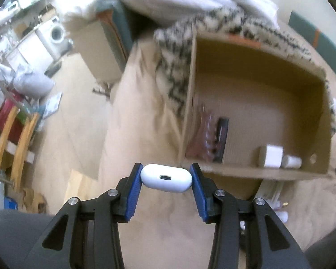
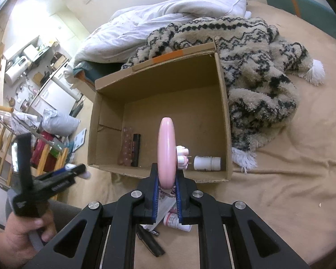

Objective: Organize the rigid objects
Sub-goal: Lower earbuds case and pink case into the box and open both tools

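The left gripper [image 1: 166,179] has its blue pads clamped on a white earbud case [image 1: 166,178], one pad at each end, held in the air just short of the near wall of an open cardboard box [image 1: 246,172]. The right gripper [image 2: 166,185] is closed on a flat pink disc [image 2: 166,154] standing on edge — it rises above the box's near rim. The box sits on a tan bed cover [image 2: 280,190]. Inside, by the left wall, lie a clear pinkish piece [image 2: 126,149] and a dark tube [image 2: 136,149] side by side; a white bottle [image 2: 207,163] lies on its side near the right corner. A patterned blanket [image 2: 257,71] is heaped against the box's far and right sides.
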The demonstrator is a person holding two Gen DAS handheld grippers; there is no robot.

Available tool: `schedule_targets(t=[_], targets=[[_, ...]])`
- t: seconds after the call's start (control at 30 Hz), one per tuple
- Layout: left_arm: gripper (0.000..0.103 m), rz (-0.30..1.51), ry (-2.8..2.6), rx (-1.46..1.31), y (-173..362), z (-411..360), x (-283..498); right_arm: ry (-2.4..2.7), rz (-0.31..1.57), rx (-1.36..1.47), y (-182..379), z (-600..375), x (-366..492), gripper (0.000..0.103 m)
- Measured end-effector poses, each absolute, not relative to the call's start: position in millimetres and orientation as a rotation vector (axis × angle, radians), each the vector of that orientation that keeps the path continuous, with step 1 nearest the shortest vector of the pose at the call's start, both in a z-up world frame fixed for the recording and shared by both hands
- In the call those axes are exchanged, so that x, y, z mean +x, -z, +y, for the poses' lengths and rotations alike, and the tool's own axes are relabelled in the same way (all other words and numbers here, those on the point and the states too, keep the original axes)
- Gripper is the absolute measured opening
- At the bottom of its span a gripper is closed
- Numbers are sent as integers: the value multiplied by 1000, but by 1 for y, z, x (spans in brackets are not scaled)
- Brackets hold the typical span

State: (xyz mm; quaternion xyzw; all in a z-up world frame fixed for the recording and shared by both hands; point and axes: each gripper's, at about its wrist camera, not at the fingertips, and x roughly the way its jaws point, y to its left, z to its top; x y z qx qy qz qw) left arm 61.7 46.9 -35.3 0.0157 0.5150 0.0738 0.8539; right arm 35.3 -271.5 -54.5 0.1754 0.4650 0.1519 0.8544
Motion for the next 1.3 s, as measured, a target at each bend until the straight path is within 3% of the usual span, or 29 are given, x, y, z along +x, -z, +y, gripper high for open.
schedule_targets(t=[0.17, 0.53, 0.93, 1.3], targets=[[39, 998, -144, 9, 1, 34, 73, -311, 966, 330, 48, -267, 45, 14], [39, 916, -40, 51, -17, -22, 132, -307, 949, 290, 49, -254, 105, 14], [39, 1014, 42, 101, 60, -58, 157, -288, 1053, 292, 84, -244, 121, 14], [39, 1124, 43, 120, 93, -57, 165, -258, 1149, 255, 107, -237, 131, 14]])
